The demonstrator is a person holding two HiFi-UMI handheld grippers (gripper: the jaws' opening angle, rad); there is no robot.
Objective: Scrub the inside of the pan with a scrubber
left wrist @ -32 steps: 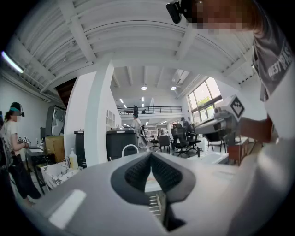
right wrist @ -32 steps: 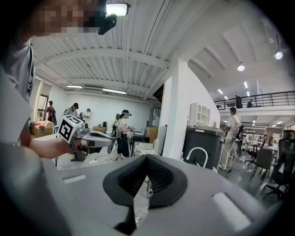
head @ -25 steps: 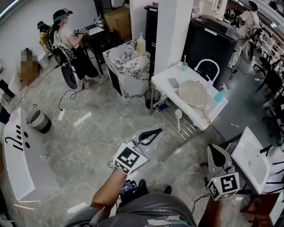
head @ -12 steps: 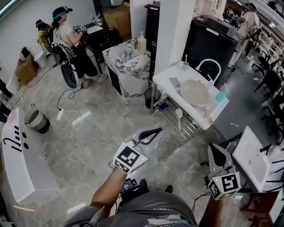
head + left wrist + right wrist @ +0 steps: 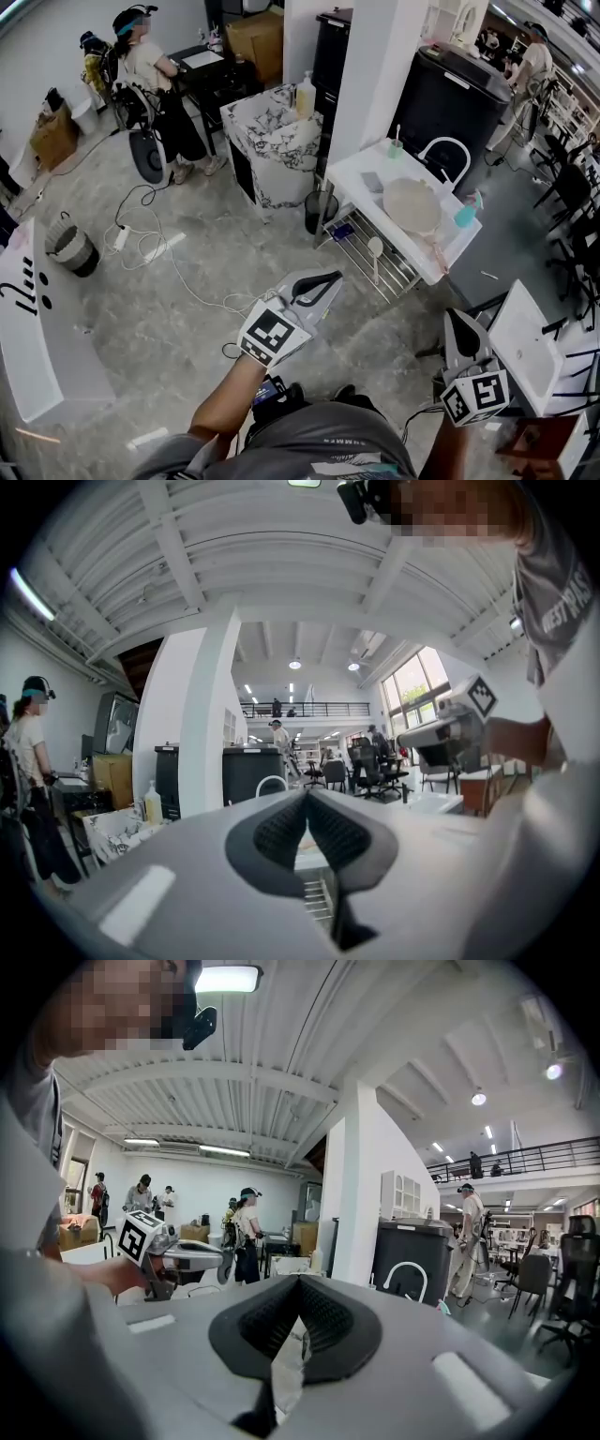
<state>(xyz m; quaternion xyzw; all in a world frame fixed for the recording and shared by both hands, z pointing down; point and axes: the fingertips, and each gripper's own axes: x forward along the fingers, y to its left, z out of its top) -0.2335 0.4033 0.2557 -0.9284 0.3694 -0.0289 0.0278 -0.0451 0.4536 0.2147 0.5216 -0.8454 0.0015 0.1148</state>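
Over on the white tabletop past the pillar, can spot the pan lying flat, pale inside facing up, with what looks like a wooden handle poking toward the near edge. Well apart from both tools at the moment, with a whole stretch of floor in between. Got the left hand-held gripper pinched closed on nothing, pointing level toward that tabletop. Same deal with the right hand-held gripper: closed up, empty. Can also make out a small grey pad just left of the pan, maybe the scrubber, but too small to say for sure.

Handling guess: expect the pan to be stiff and weighted toward the bowl end, so likely to tip or spin if grabbed by the rim. Better to clamp the handle close to the bowl and keep it flat on the tabletop while scrubbing. Probably slippery too if wet or soapy. As for the scrubber, expect light and squishy, so pinch across the middle, firm enough not to lose it mid-swipe. Not started on the scrubbing yet, judging by that gap.
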